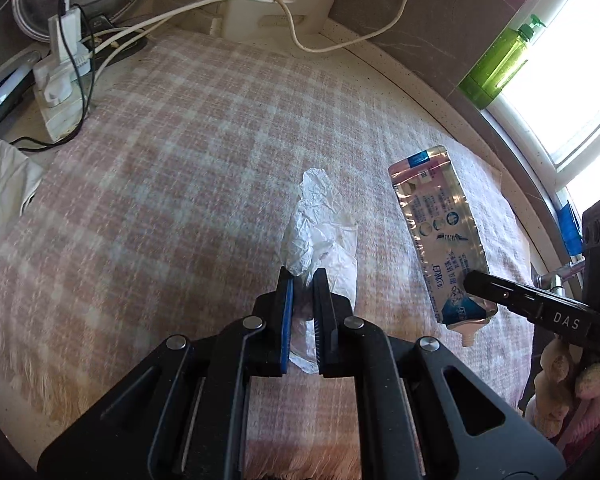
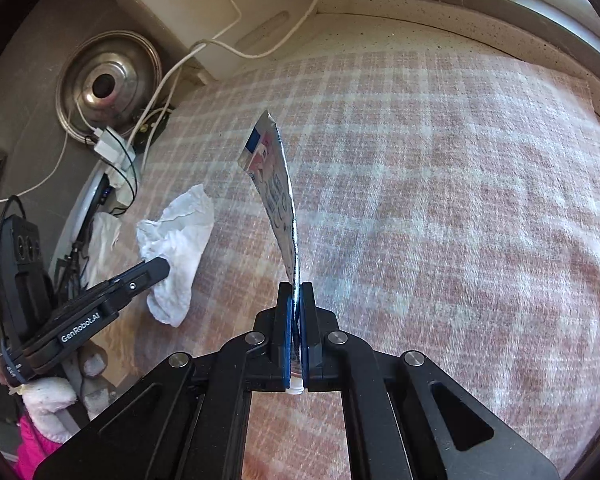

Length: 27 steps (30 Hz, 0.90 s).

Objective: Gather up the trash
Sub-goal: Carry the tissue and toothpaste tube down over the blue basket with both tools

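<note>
My left claw (image 1: 303,276) is clenched on a crumpled white tissue (image 1: 320,220), holding it up over the pink plaid cloth (image 1: 180,168) that covers the tabletop. My right claw (image 2: 297,286) is clamped on the cap end of a flattened toothpaste tube (image 2: 278,184), which sticks out edge-on above the same cloth. A green bottle (image 1: 496,62) stands on the window ledge.

Pink-white plaid cloth (image 1: 180,180); white tissue (image 1: 320,224); green bottle (image 1: 496,64)
</note>
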### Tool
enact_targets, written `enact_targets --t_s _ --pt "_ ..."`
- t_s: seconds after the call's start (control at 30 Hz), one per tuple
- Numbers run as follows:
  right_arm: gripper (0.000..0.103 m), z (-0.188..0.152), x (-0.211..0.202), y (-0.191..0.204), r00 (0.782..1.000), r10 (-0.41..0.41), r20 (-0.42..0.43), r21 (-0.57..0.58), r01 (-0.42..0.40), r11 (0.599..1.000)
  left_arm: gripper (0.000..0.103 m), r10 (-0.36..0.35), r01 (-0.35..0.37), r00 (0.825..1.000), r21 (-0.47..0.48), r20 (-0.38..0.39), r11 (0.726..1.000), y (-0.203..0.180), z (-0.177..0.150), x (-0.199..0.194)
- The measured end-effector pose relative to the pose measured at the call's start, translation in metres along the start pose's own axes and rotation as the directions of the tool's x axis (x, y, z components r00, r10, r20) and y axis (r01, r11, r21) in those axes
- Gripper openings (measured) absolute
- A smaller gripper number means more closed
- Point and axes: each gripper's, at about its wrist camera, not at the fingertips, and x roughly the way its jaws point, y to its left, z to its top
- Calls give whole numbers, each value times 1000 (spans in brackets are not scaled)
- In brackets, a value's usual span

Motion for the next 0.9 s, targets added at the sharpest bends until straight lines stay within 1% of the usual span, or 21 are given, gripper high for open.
enact_targets --t_s 0.23,0.4,0.67,0.9 --pt "2 -27 -13 16 1000 6 3 -32 -6 999 7 16 -16 1000 -19 27 1000 13 -32 -30" --pt "2 -49 -19 25 1000 15 2 -28 -15 999 7 19 -18 999 -27 29 999 26 -54 -45" --pt "2 -89 -25 46 1000 17 -5 -19 -17 1000 7 9 -8 1000 -60 21 998 52 -91 -69" --pt "2 -131 -33 68 1000 22 -21 -32 -22 999 7 -1 0 1000 -94 -8 996 77 -129 -86"
